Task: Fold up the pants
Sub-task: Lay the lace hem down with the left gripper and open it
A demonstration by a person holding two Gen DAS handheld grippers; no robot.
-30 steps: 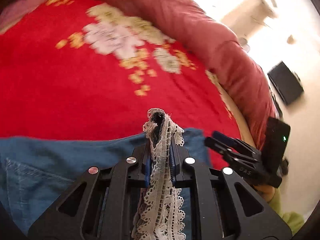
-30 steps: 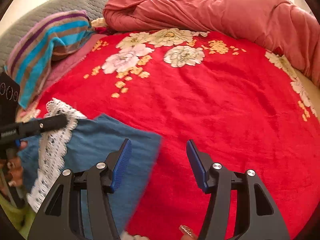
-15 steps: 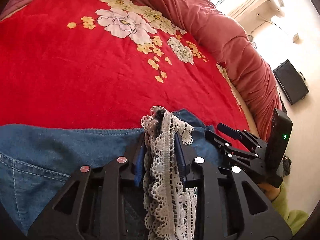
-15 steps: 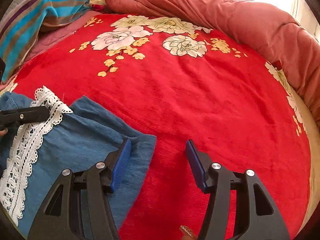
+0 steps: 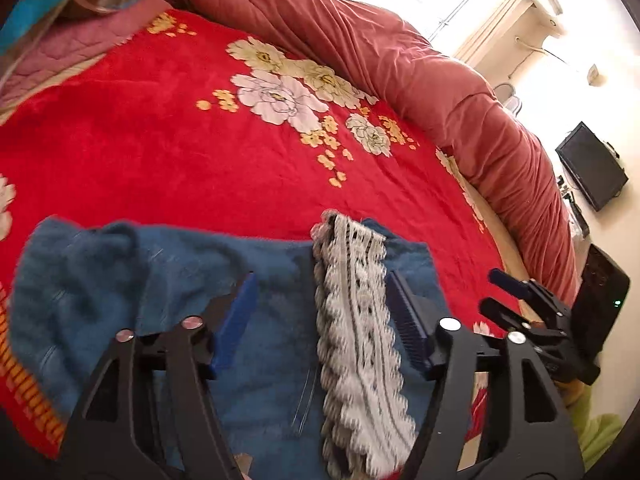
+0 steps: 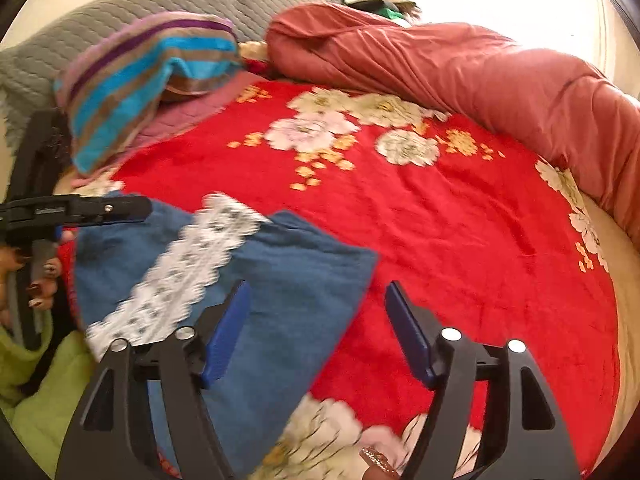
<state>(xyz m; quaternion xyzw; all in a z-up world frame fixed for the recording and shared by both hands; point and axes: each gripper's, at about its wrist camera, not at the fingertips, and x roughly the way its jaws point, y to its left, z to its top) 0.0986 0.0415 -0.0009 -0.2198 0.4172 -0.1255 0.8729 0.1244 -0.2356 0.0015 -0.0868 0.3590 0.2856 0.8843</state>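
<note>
My left gripper (image 5: 320, 312) had just been opening, lace strip (image 5: 356, 320) lying loose between the jaws. My right gripper (image 6: 316, 328), likewise widening, held nothing, pants (image 6: 296, 280) edge under its left finger. Bare red blanket (image 6: 460, 232) lay beyond.

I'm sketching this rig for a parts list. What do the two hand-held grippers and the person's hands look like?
Both the left hand-held gripper and the right hand-held gripper have black frames with triangular cutouts, silver round bolts and blue ribbed pads. The hand wears dark patterned nail polish and a lime-green sleeve.
</note>
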